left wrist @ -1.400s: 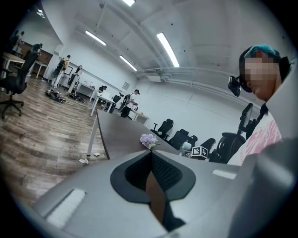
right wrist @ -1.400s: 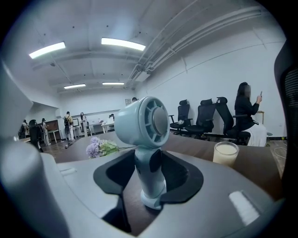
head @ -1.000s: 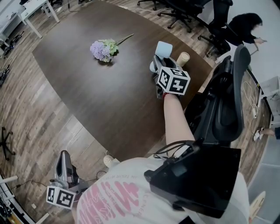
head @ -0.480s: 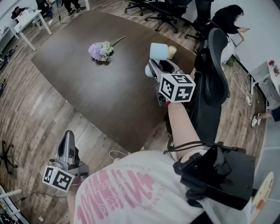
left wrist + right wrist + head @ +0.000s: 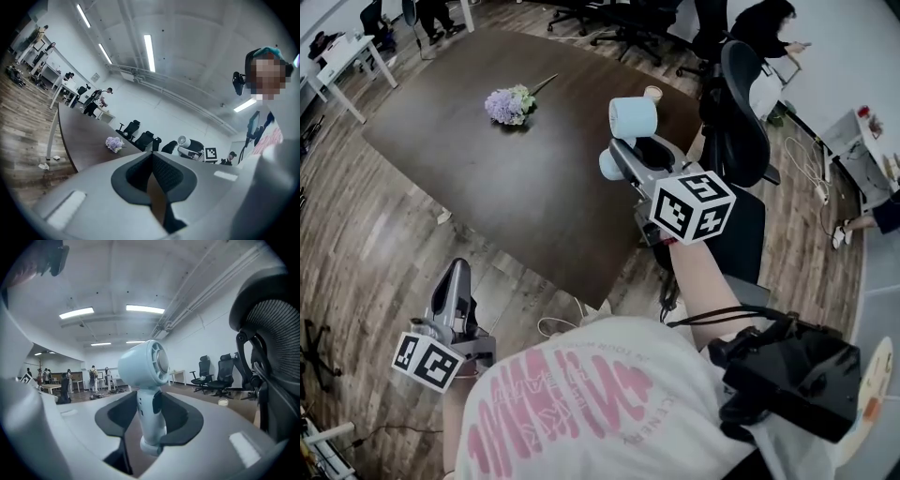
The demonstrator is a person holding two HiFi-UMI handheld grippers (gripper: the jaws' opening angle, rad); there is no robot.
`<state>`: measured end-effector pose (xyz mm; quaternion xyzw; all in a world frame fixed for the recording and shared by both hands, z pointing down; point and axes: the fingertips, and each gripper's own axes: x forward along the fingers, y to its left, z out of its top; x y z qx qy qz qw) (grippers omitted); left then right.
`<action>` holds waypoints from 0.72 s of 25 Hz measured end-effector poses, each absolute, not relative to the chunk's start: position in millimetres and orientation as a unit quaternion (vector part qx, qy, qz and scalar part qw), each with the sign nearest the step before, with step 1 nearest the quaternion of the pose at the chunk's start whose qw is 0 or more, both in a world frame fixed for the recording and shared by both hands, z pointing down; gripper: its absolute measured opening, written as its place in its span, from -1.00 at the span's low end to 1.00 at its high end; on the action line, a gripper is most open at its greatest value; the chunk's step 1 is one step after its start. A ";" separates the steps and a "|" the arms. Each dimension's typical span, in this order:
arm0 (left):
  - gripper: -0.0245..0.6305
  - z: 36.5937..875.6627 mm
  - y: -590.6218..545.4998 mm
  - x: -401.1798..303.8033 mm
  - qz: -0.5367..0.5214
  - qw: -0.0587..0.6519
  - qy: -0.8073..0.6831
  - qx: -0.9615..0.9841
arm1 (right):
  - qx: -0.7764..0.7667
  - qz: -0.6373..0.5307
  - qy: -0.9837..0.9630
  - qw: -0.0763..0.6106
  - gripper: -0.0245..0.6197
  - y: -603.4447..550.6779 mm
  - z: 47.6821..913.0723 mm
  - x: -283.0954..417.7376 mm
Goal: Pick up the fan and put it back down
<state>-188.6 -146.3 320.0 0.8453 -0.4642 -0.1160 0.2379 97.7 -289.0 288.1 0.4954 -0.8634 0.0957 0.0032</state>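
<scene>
My right gripper (image 5: 625, 147) holds the pale blue hand-held fan (image 5: 631, 118) in the air above the right end of the dark table (image 5: 487, 197). In the right gripper view the fan (image 5: 146, 365) stands upright, its handle between the dark pads (image 5: 178, 416), which press on it as the jaws are closing. The left gripper (image 5: 455, 274) hangs low at my left side over the wooden floor, clear of the table. Its jaws (image 5: 151, 158) are shut together with nothing between them.
A bunch of purple flowers (image 5: 510, 104) lies on the far part of the table. A paper cup (image 5: 652, 93) stands near the table's right edge. A black office chair (image 5: 741, 103) is close on the right, with more chairs and people behind.
The right gripper has lifted the fan off the table and carried it up and toward me. The left gripper has risen a little beside me.
</scene>
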 end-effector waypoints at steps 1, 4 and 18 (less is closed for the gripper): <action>-0.86 320.0 -144.8 -189.7 -0.116 0.238 -0.460 0.847 | 0.492 0.091 -0.866 0.004 -0.40 -281.1 286.0 92.3; -0.86 318.0 -139.2 -191.2 -0.116 0.236 -0.448 0.854 | 0.486 0.085 -0.870 0.001 -0.41 -258.9 281.2 79.7; -0.86 313.6 -109.0 -208.2 -0.102 0.231 -0.418 0.872 | 0.462 0.088 -0.882 -0.036 -0.41 -172.5 268.4 31.5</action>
